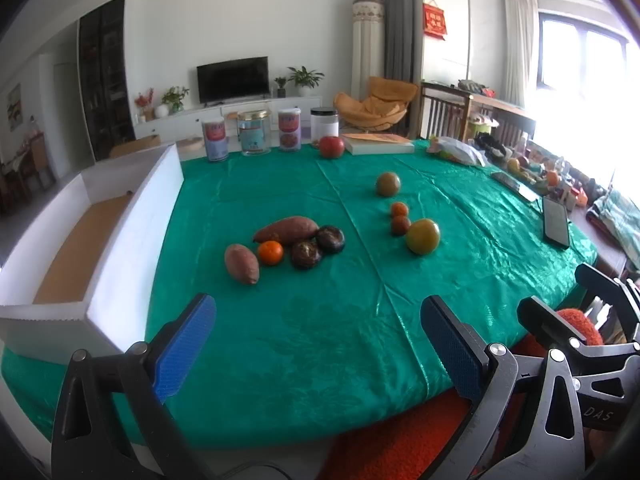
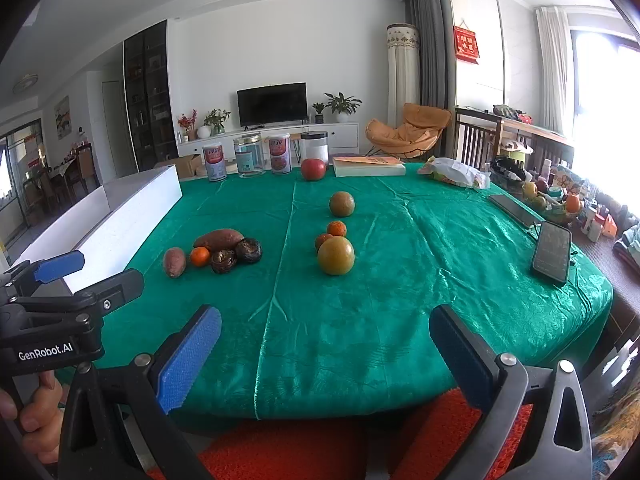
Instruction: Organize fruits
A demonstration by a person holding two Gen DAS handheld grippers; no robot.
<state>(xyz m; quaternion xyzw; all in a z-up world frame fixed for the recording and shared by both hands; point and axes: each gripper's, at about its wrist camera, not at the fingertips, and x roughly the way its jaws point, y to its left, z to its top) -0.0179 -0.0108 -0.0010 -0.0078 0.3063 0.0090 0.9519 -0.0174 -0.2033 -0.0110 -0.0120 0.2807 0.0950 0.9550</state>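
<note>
On the green tablecloth lie two sweet potatoes, a small orange and two dark mushrooms in a cluster. To the right are a large green-yellow fruit, two small oranges and a second green fruit. A red tomato sits at the back. My left gripper is open and empty at the near edge. My right gripper is open and empty, well short of the large green-yellow fruit. The left gripper shows at the right wrist view's left side.
A white box with a brown floor stands along the table's left side. Several jars and a book line the back edge. A phone and clutter lie at the right. A red mat is below the near edge.
</note>
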